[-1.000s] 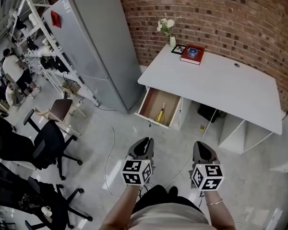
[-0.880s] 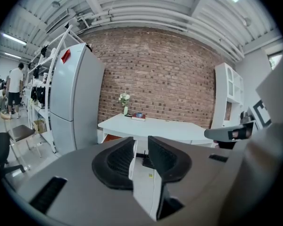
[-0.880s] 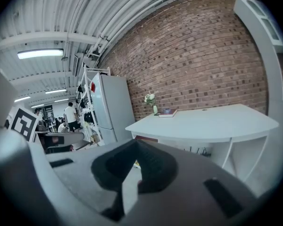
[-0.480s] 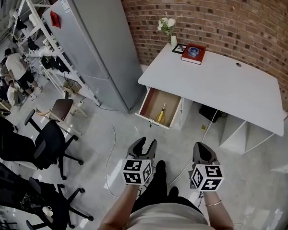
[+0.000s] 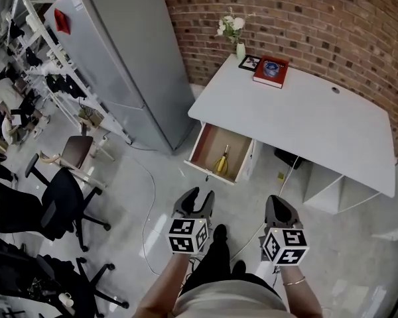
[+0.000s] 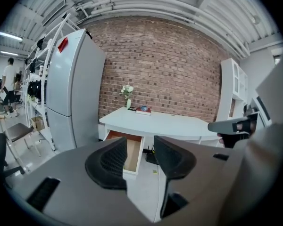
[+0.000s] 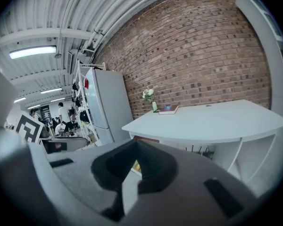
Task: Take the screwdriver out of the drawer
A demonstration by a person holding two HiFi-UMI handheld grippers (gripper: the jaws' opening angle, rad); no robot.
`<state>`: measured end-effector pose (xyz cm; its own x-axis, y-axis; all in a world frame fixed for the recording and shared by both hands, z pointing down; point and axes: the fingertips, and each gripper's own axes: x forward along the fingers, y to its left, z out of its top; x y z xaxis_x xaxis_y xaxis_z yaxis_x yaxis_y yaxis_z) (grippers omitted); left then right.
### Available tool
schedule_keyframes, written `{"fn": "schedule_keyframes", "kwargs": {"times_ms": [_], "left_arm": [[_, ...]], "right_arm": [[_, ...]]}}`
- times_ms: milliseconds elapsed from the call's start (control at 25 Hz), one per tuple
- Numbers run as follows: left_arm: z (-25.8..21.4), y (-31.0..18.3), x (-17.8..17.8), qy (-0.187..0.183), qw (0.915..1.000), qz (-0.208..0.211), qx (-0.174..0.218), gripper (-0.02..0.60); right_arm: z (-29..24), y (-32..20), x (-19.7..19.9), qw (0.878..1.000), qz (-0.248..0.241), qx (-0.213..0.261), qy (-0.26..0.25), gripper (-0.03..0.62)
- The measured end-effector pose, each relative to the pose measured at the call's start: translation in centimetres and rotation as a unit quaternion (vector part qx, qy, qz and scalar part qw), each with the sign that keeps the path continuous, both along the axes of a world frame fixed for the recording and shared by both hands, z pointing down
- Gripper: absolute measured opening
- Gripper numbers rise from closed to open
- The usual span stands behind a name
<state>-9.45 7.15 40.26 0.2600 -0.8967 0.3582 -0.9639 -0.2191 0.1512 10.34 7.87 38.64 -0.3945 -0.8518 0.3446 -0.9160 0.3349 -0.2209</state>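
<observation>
A yellow-handled screwdriver (image 5: 221, 161) lies in the pulled-out wooden drawer (image 5: 200, 146) under the left end of the white desk (image 5: 305, 128). My left gripper (image 5: 197, 198) hangs over the floor short of the drawer, open and empty. Its own view frames the drawer (image 6: 132, 149) between the spread jaws of the left gripper (image 6: 140, 148). My right gripper (image 5: 279, 205) is level with the left one, to its right. In its own view the right gripper (image 7: 135, 144) is shut, its tips touching on nothing.
A tall grey refrigerator (image 5: 123, 65) stands left of the desk. A red book (image 5: 270, 70), a small frame and a flower vase (image 5: 239, 45) sit on the desk's far edge. Black office chairs (image 5: 50, 207) and a shelving rack fill the left. A cable (image 5: 148, 211) trails on the floor.
The left jaws were together a second ago and now stand apart. Both grippers and the head camera have moved forward towards the desk and drawer.
</observation>
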Motion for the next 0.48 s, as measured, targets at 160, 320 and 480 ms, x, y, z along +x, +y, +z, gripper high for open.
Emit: {"fn": "schedule_keyframes", "kwargs": {"times_ms": [160, 320, 480], "left_arm": [[0.8, -3.7, -1.6, 0.003, 0.9999, 0.003, -0.011, 0.172], [1.5, -7.6, -3.2, 0.009, 0.9997, 0.006, -0.02, 0.173], [2.2, -11.1, -4.6, 0.014, 0.9993, 0.016, -0.03, 0.172]], "right_arm": [[0.0, -3.8, -1.6, 1.0, 0.003, -0.005, 0.007, 0.002], [-0.1, -8.0, -3.0, 1.0, 0.015, -0.005, 0.011, 0.002], [-0.1, -11.3, -4.6, 1.0, 0.028, -0.006, 0.014, 0.002]]}}
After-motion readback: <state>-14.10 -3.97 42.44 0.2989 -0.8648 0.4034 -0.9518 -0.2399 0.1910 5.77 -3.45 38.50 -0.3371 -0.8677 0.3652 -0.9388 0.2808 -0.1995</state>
